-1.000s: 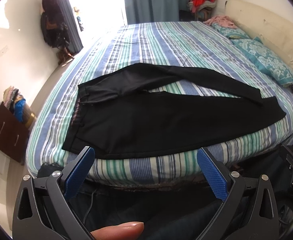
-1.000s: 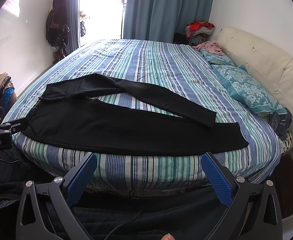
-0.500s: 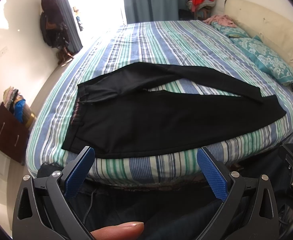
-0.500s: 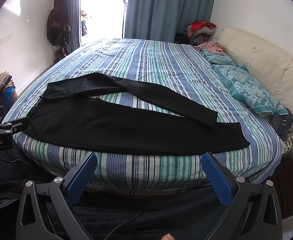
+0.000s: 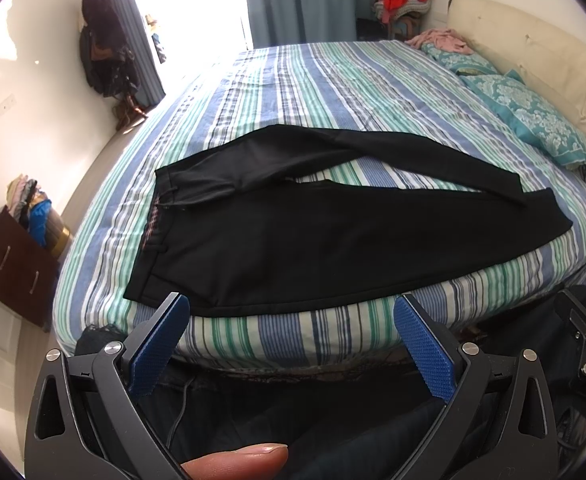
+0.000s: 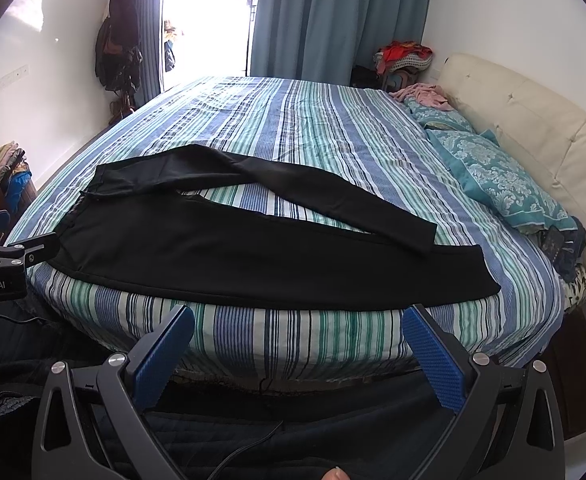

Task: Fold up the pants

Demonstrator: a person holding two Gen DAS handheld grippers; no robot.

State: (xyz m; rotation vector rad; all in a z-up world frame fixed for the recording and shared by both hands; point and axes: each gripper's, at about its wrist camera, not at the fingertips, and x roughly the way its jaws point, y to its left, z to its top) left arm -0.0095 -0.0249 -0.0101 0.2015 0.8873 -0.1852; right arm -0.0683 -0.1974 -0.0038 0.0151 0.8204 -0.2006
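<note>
Both tools gape empty before the black pants (image 5: 333,240); only the right view shows the left tool (image 6: 9,260).

One pair of black pants (image 5: 333,236), two legs spread in a V. One bed (image 6: 333,120) with striped cover. One cream headboard (image 6: 533,148). Two teal patterned pillows (image 6: 505,184). One pink garment (image 6: 425,94) by the pillows. Two hand-held grippers: left hand-held gripper (image 5: 293,340), right hand-held gripper (image 6: 297,352), each with two blue pads (image 5: 423,354), set wide apart. Two blue curtains (image 6: 333,20).
</note>
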